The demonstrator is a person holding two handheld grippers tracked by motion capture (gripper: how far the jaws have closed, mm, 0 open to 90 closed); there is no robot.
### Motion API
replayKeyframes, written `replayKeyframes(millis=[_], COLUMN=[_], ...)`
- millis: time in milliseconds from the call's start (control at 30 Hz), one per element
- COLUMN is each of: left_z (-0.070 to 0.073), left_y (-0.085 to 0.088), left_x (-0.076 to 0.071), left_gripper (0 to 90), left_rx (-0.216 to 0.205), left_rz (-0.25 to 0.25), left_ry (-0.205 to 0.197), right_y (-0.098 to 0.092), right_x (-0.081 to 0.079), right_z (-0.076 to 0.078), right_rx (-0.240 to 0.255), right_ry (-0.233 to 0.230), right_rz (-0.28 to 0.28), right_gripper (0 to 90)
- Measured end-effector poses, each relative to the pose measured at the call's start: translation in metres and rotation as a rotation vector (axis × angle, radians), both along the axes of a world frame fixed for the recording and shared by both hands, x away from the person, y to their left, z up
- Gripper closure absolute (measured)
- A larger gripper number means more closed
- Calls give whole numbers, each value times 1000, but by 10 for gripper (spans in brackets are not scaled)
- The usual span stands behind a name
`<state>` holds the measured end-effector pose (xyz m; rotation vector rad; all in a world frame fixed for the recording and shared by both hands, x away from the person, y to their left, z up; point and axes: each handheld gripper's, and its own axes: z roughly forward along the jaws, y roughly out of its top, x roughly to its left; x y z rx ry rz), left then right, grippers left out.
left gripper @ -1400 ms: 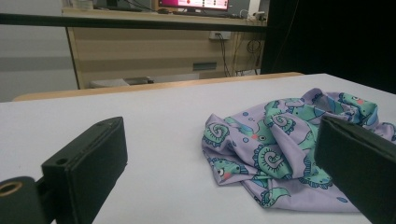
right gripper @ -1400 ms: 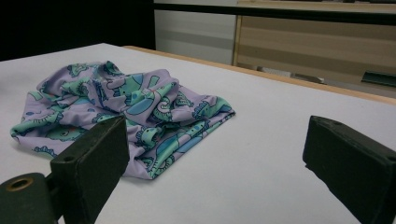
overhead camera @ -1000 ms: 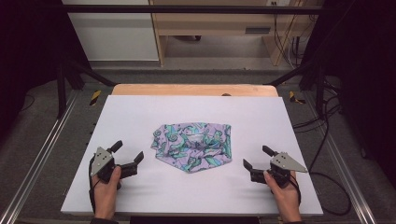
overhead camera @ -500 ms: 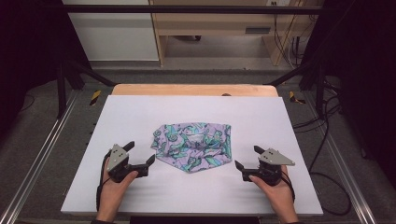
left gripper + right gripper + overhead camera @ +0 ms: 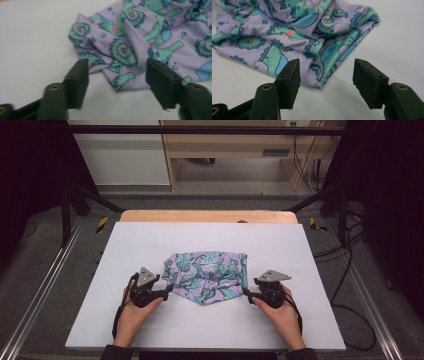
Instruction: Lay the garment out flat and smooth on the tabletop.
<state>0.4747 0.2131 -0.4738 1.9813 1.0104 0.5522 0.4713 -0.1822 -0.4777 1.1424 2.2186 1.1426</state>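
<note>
A crumpled lilac cloth (image 5: pixel 207 275) printed with green and blue seahorses lies in the middle of the white table top (image 5: pixel 150 240). My left gripper (image 5: pixel 167 290) is at the cloth's lower left edge and my right gripper (image 5: pixel 246 292) is at its lower right edge. A hand holds each. In the left gripper view a folded corner of the cloth (image 5: pixel 140 37) lies between the jaws of the left gripper (image 5: pixel 117 65). In the right gripper view a corner of the cloth (image 5: pixel 287 30) reaches in between the jaws of the right gripper (image 5: pixel 327 63). Both pairs of jaws have just been closing, and the pads stand apart from the fabric.
A wooden strip (image 5: pixel 200 216) borders the table's far edge. Metal rails (image 5: pixel 40 295) run along both sides. Cables (image 5: pixel 350 270) trail over the floor at the right. White surface lies open in front of and behind the cloth.
Both grippers have moved inward from the table's sides to the cloth's left and right edges. Their jaws stand narrower than before.
</note>
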Motion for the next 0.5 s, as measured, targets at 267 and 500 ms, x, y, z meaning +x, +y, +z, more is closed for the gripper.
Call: replayKeyframes(millis=[267,500], left_z=[-7,-8], left_y=[-16,-15], left_x=[3,5], left_gripper=[561,689], left_rx=[71,76], left_rz=[-23,-15], left_ry=[71,87], right_y=[10,19], right_x=[-1,-1], right_z=[-5,-9], right_rx=[-19,-56], right_ry=[36,41], right_rz=[38,73], right_gripper=[473,653])
